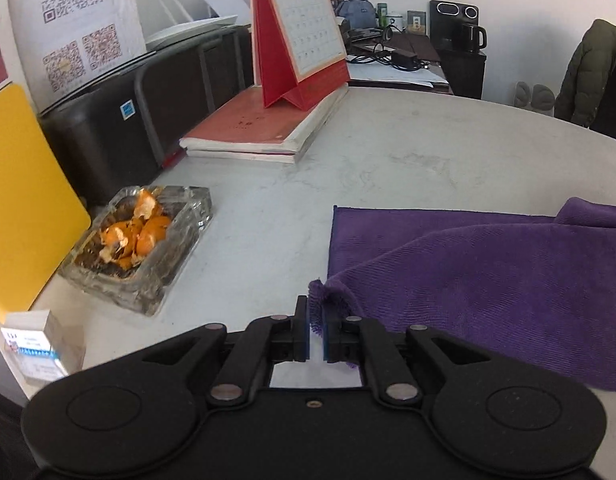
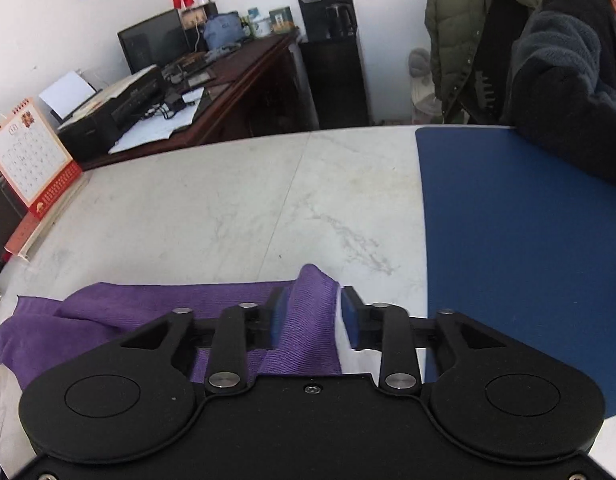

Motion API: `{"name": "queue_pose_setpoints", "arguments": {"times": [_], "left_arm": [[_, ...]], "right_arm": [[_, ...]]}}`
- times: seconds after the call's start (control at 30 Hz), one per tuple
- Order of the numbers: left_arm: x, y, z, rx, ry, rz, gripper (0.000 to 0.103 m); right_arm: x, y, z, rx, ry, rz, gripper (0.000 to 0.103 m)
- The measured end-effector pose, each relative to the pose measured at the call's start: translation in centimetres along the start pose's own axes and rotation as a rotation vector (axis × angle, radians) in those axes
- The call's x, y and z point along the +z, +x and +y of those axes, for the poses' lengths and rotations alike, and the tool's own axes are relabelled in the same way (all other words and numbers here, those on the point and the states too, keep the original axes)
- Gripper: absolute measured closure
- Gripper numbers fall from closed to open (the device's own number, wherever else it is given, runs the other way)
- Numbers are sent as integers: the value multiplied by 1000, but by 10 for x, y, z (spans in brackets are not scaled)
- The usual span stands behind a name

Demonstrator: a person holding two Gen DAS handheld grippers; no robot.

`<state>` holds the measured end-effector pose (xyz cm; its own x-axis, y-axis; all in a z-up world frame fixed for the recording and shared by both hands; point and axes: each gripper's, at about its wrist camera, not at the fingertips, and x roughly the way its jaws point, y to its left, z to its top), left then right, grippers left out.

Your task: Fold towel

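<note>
A purple towel (image 1: pixel 488 280) lies on the white marble table (image 1: pixel 308 184), its near half doubled over the far half with a loose fold line. My left gripper (image 1: pixel 316 308) is shut on the towel's near left corner, which sticks up between the blue pads. In the right wrist view the towel (image 2: pixel 128 308) runs to the left, and a raised ridge of it stands between the fingers of my right gripper (image 2: pixel 313 294). Those jaws stand apart: the left pad touches the cloth and a white gap shows beside the right pad.
A glass ashtray (image 1: pixel 136 248) with orange peel sits left of the towel. Behind it are stacked books (image 1: pixel 260 128) bearing a red desk calendar (image 1: pixel 300 40), with a yellow board (image 1: pixel 24 208) at far left. A blue mat (image 2: pixel 528 248) lies right of the towel; a person's dark sleeve (image 2: pixel 568 120) rests on it.
</note>
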<state>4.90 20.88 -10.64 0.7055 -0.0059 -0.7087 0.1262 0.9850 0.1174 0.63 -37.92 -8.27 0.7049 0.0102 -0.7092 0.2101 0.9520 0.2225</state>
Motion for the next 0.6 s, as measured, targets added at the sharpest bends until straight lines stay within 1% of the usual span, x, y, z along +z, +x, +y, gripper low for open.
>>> {"name": "queue_pose_setpoints", "arguments": {"times": [0.07, 0.1, 0.23, 0.3, 0.37, 0.4, 0.43, 0.47, 0.53, 0.6], "left_arm": [[-3, -16, 5, 16, -14, -3, 97], [-5, -24, 7, 38, -22, -4, 97], [-10, -46, 20, 125, -65, -5, 97], [-12, -50, 27, 174, -81, 16, 97], [-9, -56, 29, 188, -78, 17, 97], [-7, -58, 28, 182, -77, 9, 97], [-4, -61, 23, 160, -75, -5, 97], [1, -64, 13, 117, -67, -22, 97], [6, -63, -12, 31, -30, -31, 97], [9, -56, -36, -37, 16, -34, 97]], "right_arm": [[-3, -13, 6, 19, -16, -11, 70], [-5, -19, 9, 31, -26, -14, 70], [-14, -46, 19, 67, -61, -25, 62], [-26, -52, 23, 79, -69, -7, 62], [-39, -54, 27, 87, -79, 29, 62], [-45, -55, 28, 88, -84, 51, 62], [-53, -56, 30, 91, -91, 78, 62], [-59, -57, 32, 97, -96, 99, 62], [-71, -59, 36, 111, -118, 147, 62], [-83, -63, 40, 81, -173, 192, 62]]}}
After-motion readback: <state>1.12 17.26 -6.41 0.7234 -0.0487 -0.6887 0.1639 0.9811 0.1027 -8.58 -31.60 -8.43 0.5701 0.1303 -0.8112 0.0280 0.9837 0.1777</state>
